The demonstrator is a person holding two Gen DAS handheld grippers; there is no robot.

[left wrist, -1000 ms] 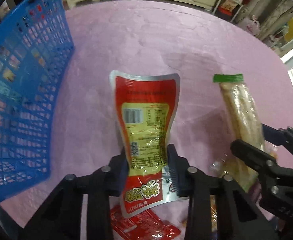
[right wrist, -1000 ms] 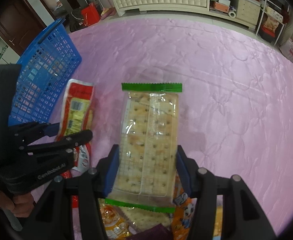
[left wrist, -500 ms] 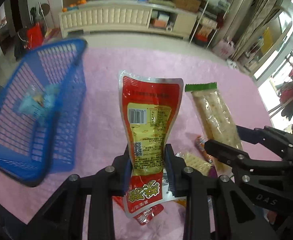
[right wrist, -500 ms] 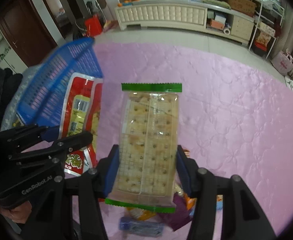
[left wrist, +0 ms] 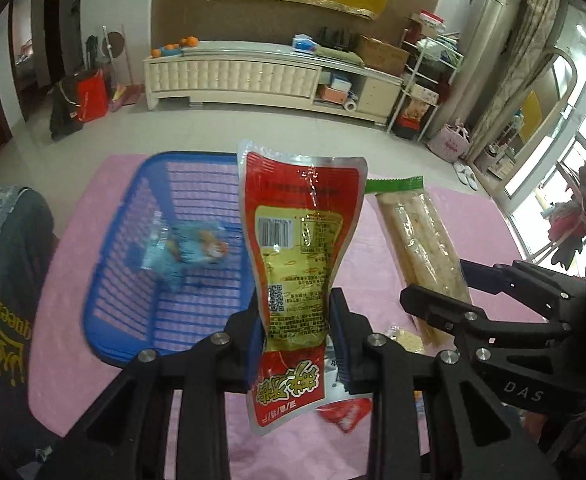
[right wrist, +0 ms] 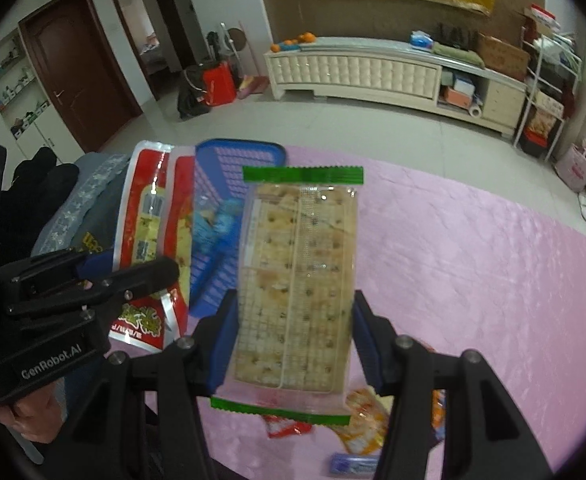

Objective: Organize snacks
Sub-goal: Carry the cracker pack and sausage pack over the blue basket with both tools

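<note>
Both packets higher (pink tablecloth [left wrist: 381,248], tiled floor [left wrist: 197,128] below)

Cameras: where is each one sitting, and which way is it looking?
Left wrist view: sits on the left gripper, looking along its fingers down at the red snack pouch it grips and the blue basket; no body shows.
Right wrist view: sits on the right gripper, looking down at the cracker pack it grips; the person's hand shows at the lower left.
Both share the basket, both packs and the pink cloth.
</note>
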